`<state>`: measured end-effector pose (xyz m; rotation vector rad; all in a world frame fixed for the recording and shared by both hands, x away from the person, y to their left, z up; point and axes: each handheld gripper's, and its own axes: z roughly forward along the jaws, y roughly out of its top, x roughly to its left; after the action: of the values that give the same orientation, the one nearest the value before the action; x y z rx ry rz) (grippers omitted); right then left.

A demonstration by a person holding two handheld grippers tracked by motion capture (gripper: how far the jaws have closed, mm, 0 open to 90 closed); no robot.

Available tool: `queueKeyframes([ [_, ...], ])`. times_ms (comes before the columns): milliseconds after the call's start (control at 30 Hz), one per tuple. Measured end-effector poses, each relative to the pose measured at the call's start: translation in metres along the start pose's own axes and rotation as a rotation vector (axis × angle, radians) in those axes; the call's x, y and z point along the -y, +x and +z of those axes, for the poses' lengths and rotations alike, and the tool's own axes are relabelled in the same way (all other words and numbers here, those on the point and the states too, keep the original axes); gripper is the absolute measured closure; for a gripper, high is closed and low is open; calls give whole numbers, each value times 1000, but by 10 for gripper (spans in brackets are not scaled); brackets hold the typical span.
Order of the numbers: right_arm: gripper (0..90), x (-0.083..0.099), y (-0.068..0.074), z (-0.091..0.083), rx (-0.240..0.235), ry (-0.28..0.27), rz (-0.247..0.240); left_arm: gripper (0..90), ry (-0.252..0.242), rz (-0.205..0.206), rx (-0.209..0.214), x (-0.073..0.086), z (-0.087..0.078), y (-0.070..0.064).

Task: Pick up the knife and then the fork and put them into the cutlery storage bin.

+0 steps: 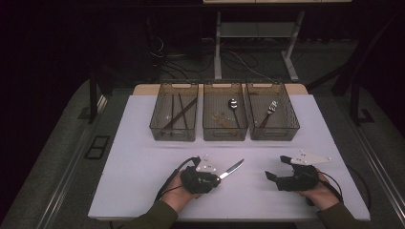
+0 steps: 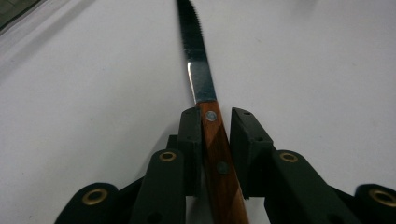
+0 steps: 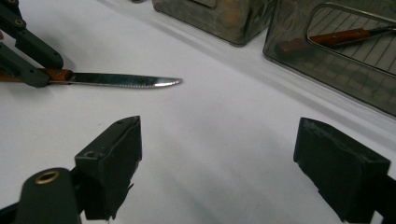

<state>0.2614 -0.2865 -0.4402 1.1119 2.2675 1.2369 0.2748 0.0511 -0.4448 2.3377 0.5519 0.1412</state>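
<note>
Holding a knife by its wooden handle, left gripper clamped
Right gripper gapes wide nearby; three bins stand far, bare table between

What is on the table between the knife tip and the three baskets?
Nothing. From the tip of the knife in the left tool up to the baskets, the high view shows just bare white table.
</note>
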Motion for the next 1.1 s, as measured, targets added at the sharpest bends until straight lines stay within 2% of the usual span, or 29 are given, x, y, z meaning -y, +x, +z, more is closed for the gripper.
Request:
queueKeyframes([
  [100,153,0,0,1,2,5,-11,759,-8,-4,-6,0,1,-1],
  [167,153,0,0,1,2,7,-13,756,5,26,-7,0,0,0],
  [400,154,0,-1,2,-1,19,-18,760,2,44,-29,0,1,-4],
  [733,153,-2,-2,3,-32,33,27,770,-3,46,-33,-1,-1,-3],
  [800,153,-4,-3,2,-57,55,53,770,-10,39,-31,-2,-5,-1],
  [833,153,-6,-3,2,-73,56,59,770,-19,22,-34,-2,-6,-1],
  [867,153,-7,-4,1,-88,57,55,770,-20,31,-35,-2,-9,1],
  [900,153,-9,-4,0,-105,49,62,770,-30,27,-31,-3,-11,2],
  [933,153,-10,-4,-1,-125,35,75,770,-56,4,-29,-3,-12,2],
  [967,153,-11,-4,-2,-135,16,81,770,-56,4,-29,-3,-14,3],
  [1000,153,-12,-4,-3,-142,21,90,770,-62,7,-33,-4,-16,5],
  [1100,153,-15,-2,1,-159,38,78,770,-95,-9,-37,-7,-22,7],
])
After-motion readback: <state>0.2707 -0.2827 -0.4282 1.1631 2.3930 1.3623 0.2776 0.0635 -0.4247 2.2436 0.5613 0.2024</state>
